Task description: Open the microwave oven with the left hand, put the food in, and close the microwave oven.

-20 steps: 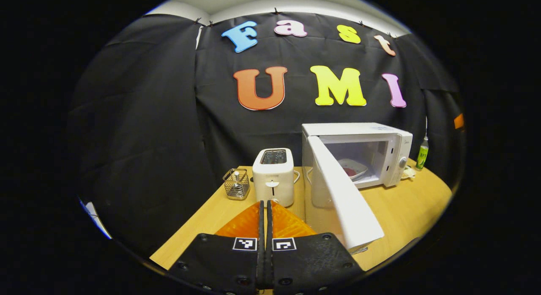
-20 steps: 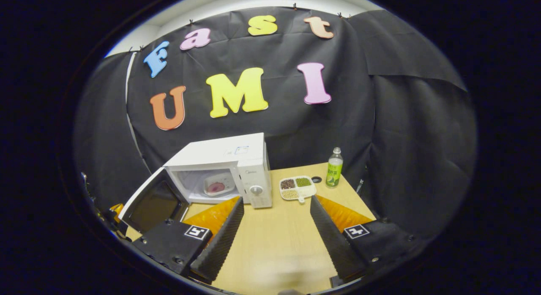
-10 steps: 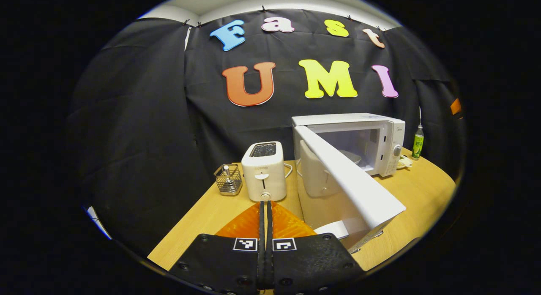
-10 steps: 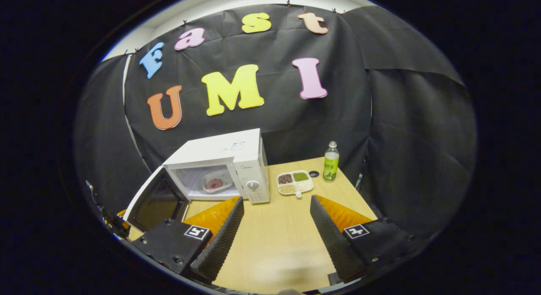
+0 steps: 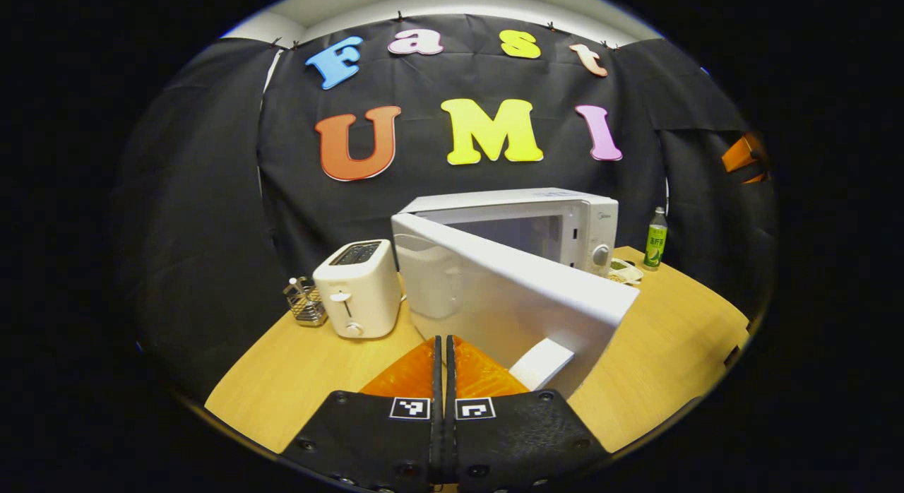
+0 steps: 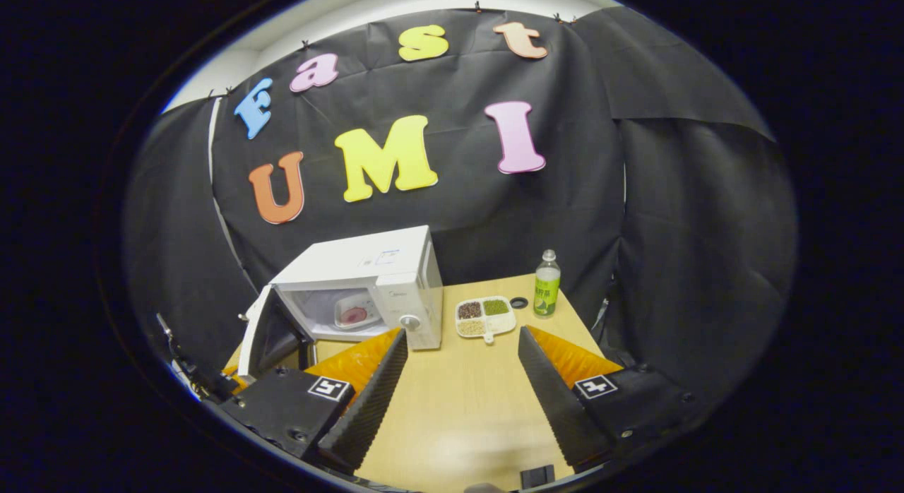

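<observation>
Our left gripper (image 5: 444, 348) has its fingers pressed together, just before the microwave door (image 5: 508, 302), which stands half open. Our right gripper (image 6: 462, 376) has its fingers spread wide over the desk (image 6: 466, 408). Farther off, the food plate (image 6: 351, 315) sits inside the microwave (image 6: 367, 284), a toaster (image 5: 353, 288) beside it

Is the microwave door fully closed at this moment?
No: in the right gripper view the door stands ajar from the microwave, and the plate of food shows inside.
</observation>
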Tool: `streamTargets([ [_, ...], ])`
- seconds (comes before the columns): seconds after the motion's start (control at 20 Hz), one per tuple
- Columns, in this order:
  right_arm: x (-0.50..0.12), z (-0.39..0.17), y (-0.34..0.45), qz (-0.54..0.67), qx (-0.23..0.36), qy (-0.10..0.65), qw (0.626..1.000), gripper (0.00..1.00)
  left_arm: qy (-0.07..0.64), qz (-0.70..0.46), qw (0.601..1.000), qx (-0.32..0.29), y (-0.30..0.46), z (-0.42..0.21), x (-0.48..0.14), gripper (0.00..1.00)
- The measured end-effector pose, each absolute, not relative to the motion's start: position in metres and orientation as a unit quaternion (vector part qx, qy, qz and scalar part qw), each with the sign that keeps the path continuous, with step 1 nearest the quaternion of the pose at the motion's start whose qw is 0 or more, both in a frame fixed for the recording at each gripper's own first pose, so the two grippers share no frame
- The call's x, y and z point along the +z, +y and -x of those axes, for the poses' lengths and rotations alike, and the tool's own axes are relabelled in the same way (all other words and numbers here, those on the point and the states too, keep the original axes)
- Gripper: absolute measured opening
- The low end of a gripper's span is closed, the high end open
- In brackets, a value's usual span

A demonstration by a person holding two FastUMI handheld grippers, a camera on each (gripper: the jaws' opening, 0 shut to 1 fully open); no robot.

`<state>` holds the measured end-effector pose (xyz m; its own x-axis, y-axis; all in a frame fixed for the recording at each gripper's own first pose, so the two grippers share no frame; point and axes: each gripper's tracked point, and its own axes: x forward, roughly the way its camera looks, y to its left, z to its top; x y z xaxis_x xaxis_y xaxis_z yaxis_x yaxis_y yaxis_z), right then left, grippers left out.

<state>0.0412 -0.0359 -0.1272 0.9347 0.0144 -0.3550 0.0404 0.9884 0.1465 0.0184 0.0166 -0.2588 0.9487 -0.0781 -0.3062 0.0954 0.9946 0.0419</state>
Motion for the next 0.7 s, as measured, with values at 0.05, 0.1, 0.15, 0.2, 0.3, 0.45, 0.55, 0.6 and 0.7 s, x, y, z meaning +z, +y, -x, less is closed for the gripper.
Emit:
streamTargets([
  [0.05, -0.127, -0.042, -0.041, -0.074, -0.004, 0.182, 0.981, 0.91, 0.155, -0.031, 0.986, -0.052, 0.001, -0.022, -0.262, 0.0],
  [0.1, -0.126, -0.042, -0.047, -0.072, -0.003, 0.182, 0.981, 0.91, 0.154, -0.03, 0.986, -0.061, -0.014, -0.025, -0.262, 0.0],
  [0.15, -0.126, -0.042, -0.053, -0.072, -0.002, 0.183, 0.981, 1.0, 0.153, -0.029, 0.985, -0.071, -0.029, -0.029, -0.262, 0.0],
  [0.2, -0.126, -0.042, -0.058, -0.072, -0.002, 0.184, 0.98, 0.91, 0.151, -0.03, 0.985, -0.079, -0.043, -0.034, -0.262, 0.0],
  [0.3, -0.126, -0.043, -0.071, -0.07, -0.003, 0.185, 0.98, 1.0, 0.146, -0.034, 0.984, -0.092, -0.068, -0.049, -0.262, 0.0],
  [0.45, -0.126, -0.045, -0.089, -0.069, -0.01, 0.185, 0.98, 0.91, 0.14, -0.027, 0.984, -0.108, -0.096, -0.072, -0.26, 0.0],
  [0.55, -0.127, -0.047, -0.099, -0.069, -0.017, 0.187, 0.98, 0.91, 0.135, -0.03, 0.983, -0.118, -0.111, -0.088, -0.257, 0.0],
  [0.6, -0.127, -0.047, -0.104, -0.07, -0.02, 0.187, 0.98, 1.0, 0.131, -0.032, 0.983, -0.123, -0.118, -0.096, -0.256, 0.0],
  [0.7, -0.129, -0.05, -0.11, -0.076, -0.022, 0.192, 0.978, 1.0, 0.129, -0.034, 0.983, -0.128, -0.127, -0.109, -0.255, 0.0],
])
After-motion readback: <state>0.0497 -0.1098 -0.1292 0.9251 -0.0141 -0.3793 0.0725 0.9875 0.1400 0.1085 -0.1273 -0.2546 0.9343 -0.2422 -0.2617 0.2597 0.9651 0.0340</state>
